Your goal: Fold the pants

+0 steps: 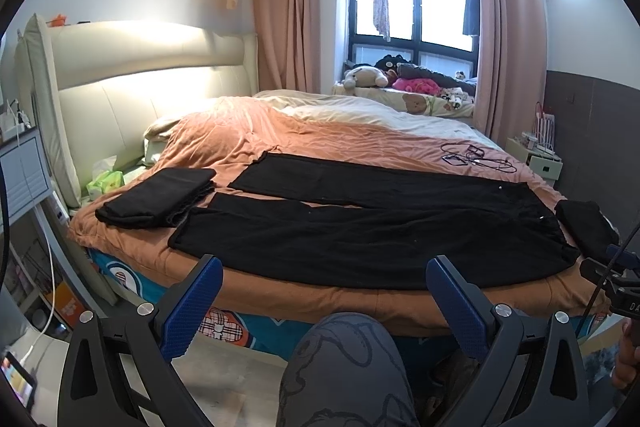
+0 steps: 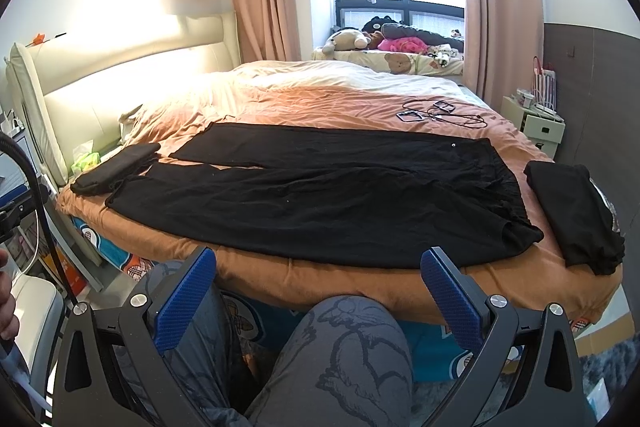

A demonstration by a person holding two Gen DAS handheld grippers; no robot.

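Jaws of both the left gripper [image 1: 324, 303] and right gripper [image 2: 318, 297] stand spread, empty, below the flat black fabric pants [image 1: 360, 223]. Only the right wrist view shows the whole folded black cloth [image 2: 576, 215] at frame right.

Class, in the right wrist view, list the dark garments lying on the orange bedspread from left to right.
Small folded black garment → long black pants spread flat → folded black garment at the bed's right edge.

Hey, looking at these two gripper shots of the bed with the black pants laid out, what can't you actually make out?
- Folded dark pile at the bed's right end: in the left wrist view, partly covered by the right gripper.
- Small items with cables on the orange cover: too small to identify.
- Floor below the bed edge: blocked by the person's knee and both open grippers.
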